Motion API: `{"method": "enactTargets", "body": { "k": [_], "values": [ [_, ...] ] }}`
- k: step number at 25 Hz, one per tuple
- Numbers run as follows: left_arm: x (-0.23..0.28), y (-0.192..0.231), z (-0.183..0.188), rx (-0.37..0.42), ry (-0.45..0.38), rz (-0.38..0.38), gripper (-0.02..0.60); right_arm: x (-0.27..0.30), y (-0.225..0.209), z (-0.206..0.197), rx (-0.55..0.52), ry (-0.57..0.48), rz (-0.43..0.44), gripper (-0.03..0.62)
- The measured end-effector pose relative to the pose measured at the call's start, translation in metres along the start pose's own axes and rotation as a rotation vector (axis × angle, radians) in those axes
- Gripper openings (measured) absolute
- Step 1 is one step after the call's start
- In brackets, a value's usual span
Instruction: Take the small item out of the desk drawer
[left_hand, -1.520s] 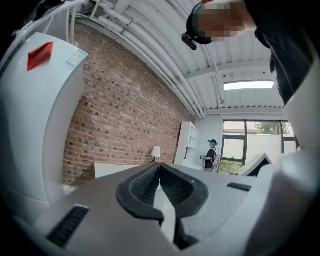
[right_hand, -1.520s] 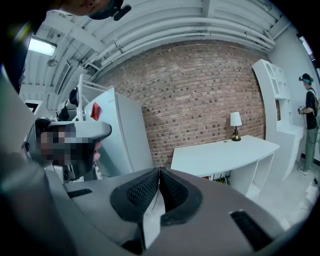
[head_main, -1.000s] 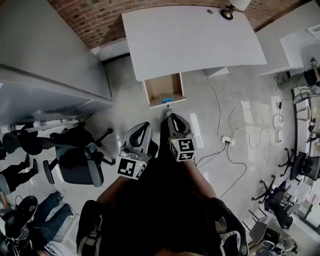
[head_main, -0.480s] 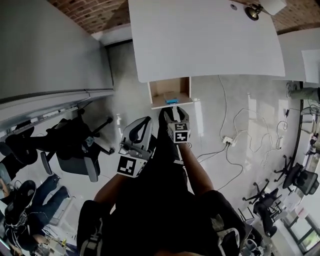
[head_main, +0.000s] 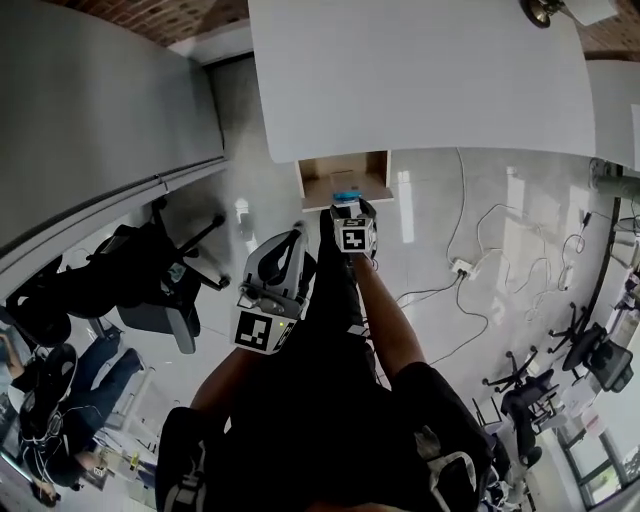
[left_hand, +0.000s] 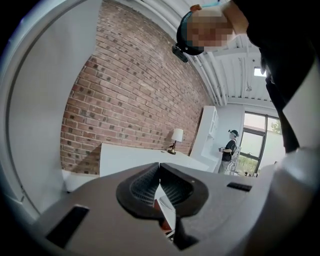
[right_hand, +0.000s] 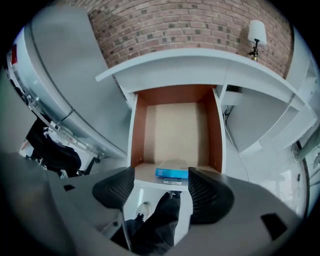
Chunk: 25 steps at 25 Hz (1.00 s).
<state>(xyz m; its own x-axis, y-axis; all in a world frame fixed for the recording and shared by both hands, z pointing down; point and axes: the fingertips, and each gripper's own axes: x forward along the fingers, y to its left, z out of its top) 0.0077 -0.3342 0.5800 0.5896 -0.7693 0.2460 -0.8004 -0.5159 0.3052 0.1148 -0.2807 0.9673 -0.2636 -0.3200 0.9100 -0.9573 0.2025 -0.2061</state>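
The white desk (head_main: 420, 80) has its wooden drawer (head_main: 318, 172) pulled open. A small flat blue item (head_main: 346, 195) lies just inside the drawer's front edge. My right gripper (head_main: 350, 208) hovers right at that front edge, pointing into the drawer. In the right gripper view its jaws are opening wide; the blue item (right_hand: 172, 173) shows between the pads (right_hand: 116, 187) but beyond them, untouched. The drawer floor (right_hand: 175, 125) behind it is bare. My left gripper (head_main: 290, 243) hangs back at the left, shut (left_hand: 160, 182) with nothing in it, and points up at a brick wall.
A black office chair (head_main: 150, 290) stands left of me beside a grey partition (head_main: 100, 120). Cables and a power strip (head_main: 462, 267) lie on the floor to the right. My leg and shoe (right_hand: 155, 220) are below the drawer front. A lamp (right_hand: 256, 31) sits on the desk's far corner.
My right gripper has reached forward to the drawer's front edge and its jaws have gone from shut to wide apart. The left gripper has stayed back. The head view has shifted closer to the desk.
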Motion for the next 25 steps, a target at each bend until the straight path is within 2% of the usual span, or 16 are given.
{"method": "enactTargets", "body": {
  "k": [14,25],
  "values": [
    [0.021,0.027,-0.027,-0.015,0.084,0.041,0.009,0.070,-0.029,-0.013,0.043,0.134,-0.072,0.359],
    [0.026,0.035,-0.026,-0.030,0.076,0.062,0.009,0.085,-0.035,-0.016,0.019,0.224,-0.083,0.367]
  ]
}}
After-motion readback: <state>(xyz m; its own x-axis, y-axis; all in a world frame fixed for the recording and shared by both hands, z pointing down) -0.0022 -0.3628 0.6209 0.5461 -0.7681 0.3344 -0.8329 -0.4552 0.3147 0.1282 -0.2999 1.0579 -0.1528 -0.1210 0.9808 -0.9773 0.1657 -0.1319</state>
